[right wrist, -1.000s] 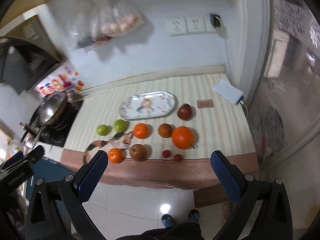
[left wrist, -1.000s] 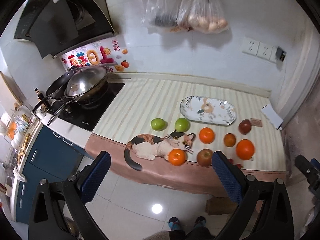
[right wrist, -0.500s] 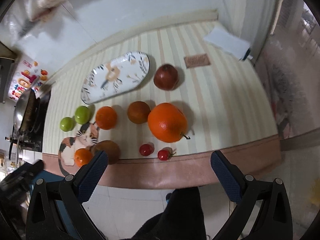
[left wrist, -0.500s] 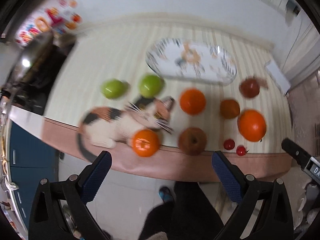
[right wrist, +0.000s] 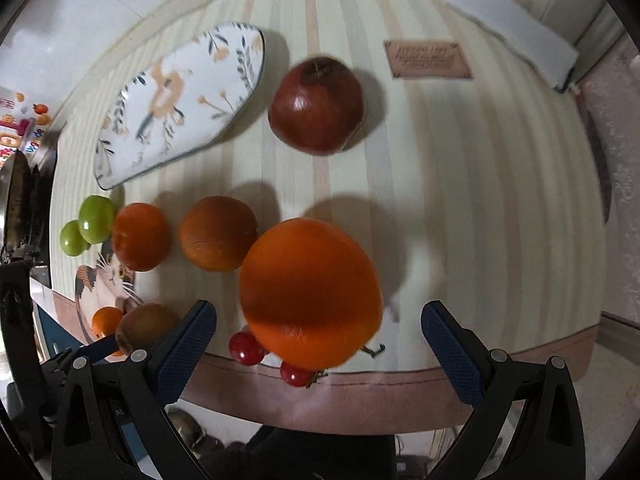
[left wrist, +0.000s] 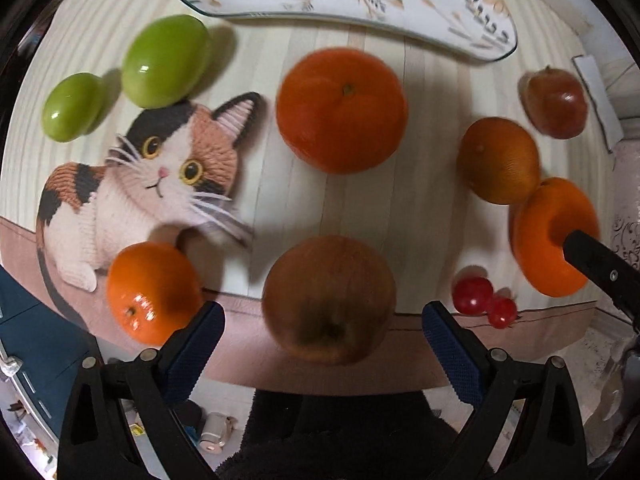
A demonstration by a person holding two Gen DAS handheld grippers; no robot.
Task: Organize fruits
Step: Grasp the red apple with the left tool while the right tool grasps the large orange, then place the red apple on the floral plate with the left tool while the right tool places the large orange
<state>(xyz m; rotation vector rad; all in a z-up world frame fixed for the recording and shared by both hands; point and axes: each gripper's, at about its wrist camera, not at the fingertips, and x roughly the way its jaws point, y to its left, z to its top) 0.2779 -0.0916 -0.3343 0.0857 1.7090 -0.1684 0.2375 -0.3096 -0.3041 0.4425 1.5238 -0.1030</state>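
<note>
Near the oval plate (left wrist: 460, 4) we count two green fruits (left wrist: 166, 60), four oranges (left wrist: 340, 110), two apples (left wrist: 328, 300), two cherry tomatoes (left wrist: 472, 294); both the left gripper (left wrist: 320, 344) and the right gripper (right wrist: 320, 344) stand spread, empty.

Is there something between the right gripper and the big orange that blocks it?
Nothing visible blocks it. The right gripper is open and the big orange sits directly ahead between its fingers. Two cherry tomatoes lie against the orange's near side, low.

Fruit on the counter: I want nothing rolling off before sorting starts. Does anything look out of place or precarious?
Nothing is spilled or damaged. Two cherry tomatoes sit near the front edge of the mat, beside the big orange, and might roll. The plate holds no fruit. Both grippers, left and right, are open.
</note>
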